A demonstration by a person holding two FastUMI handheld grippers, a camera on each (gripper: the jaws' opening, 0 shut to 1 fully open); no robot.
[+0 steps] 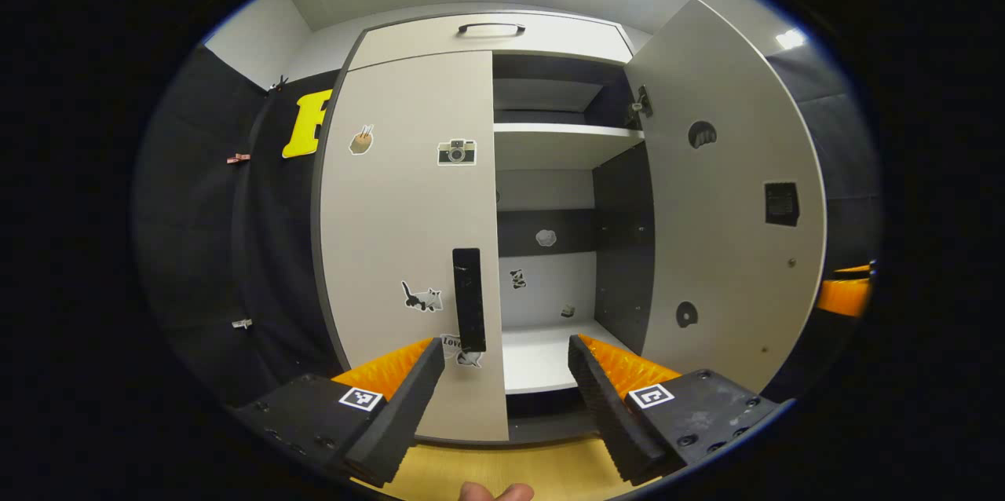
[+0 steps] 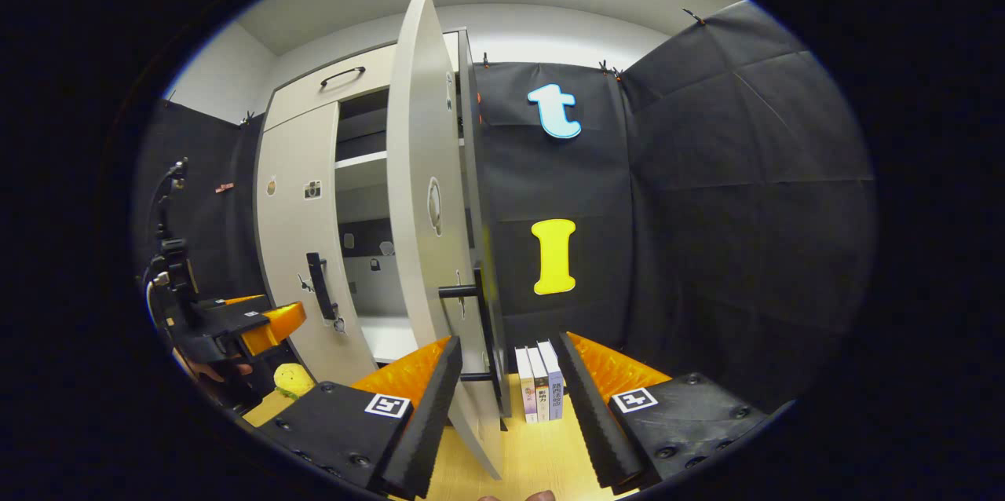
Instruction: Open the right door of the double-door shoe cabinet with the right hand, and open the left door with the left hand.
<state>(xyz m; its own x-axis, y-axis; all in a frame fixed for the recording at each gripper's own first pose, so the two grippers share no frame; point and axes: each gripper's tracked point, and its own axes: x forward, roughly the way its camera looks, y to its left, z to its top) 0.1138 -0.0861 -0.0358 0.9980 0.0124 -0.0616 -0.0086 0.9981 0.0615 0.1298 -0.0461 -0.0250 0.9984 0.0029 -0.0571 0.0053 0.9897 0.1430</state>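
The pale shoe cabinet's left door [image 1: 400, 234] is closed, and its black vertical handle [image 1: 469, 298] stands just ahead of my left gripper [image 1: 506, 375], nearer the left finger. That gripper is open and holds nothing. The right door [image 1: 730, 195] is swung wide open, showing shelves [image 1: 565, 144] inside. In the right gripper view this right door [image 2: 424, 210] appears edge-on, with its black handle [image 2: 493, 328] in the gap of my open right gripper [image 2: 502, 375]; neither finger presses on it. The left gripper [image 2: 259, 328] hovers at the far left, before the left door [image 2: 298, 250].
A top flap with a black handle [image 1: 491, 28] sits above the doors. Three books [image 2: 538, 379] stand on the wooden floor beside the open door, against the black cloth wall. A small yellow object [image 2: 292, 379] lies low at the left. A fingertip [image 1: 495, 491] shows at the bottom edge.
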